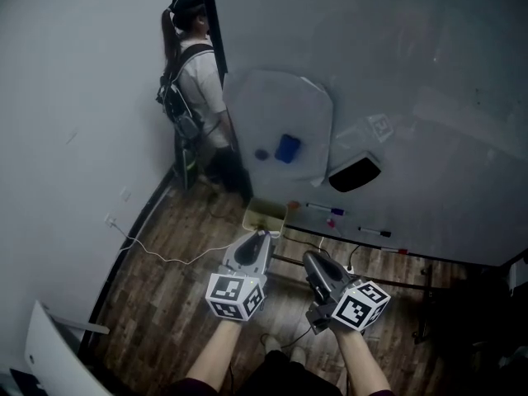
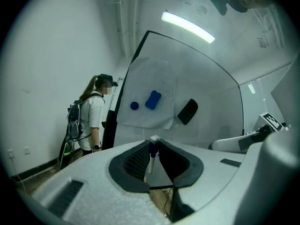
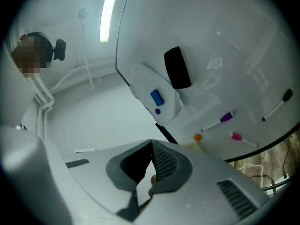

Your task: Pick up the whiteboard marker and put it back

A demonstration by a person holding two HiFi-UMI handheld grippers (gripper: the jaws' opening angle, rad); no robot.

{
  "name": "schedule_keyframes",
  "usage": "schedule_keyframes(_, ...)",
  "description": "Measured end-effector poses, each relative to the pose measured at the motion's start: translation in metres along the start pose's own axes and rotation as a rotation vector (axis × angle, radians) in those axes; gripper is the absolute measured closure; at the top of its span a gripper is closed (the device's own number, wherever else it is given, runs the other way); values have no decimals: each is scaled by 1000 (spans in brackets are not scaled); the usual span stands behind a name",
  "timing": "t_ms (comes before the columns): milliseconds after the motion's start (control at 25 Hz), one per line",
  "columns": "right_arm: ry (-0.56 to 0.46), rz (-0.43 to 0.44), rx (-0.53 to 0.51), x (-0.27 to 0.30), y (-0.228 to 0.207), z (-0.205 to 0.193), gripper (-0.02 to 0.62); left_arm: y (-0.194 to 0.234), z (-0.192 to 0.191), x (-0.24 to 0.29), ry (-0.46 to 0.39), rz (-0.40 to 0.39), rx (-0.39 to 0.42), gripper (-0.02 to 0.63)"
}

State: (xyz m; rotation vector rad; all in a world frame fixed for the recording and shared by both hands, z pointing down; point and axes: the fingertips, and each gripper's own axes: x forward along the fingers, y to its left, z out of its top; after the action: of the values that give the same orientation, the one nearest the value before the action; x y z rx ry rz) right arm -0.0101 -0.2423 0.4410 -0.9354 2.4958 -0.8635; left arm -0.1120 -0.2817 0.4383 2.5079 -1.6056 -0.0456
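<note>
Left gripper (image 2: 153, 142) has its jaws closed on the whiteboard marker (image 2: 151, 159), which stands upright between the pads with its dark cap poking just past the jaw tips. It is held off the whiteboard (image 1: 429, 73), in front of the lower edge. Right gripper (image 3: 151, 144) is beside it, jaws meeting at the tips with nothing gripped. Near the whiteboard's lower edge stick a purple-capped marker (image 1: 326, 209), a pink one (image 1: 334, 221) and a black one (image 1: 374, 232). Above them sit a black eraser (image 1: 355, 173) and a sheet of paper (image 1: 280, 106) carrying a blue block (image 1: 287, 148). At the whiteboard's left edge stands a person (image 1: 194, 73) with a backpack.
</note>
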Motion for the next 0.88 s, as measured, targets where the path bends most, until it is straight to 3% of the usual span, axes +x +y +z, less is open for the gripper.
schedule_keyframes(360,0,-31,11,3,-10,-6,592,20,-37,30,65,10,53,552)
schedule_keyframes(880,2,-84,10,-8,-26,-8,592,32,-84,57,161,5,41,552)
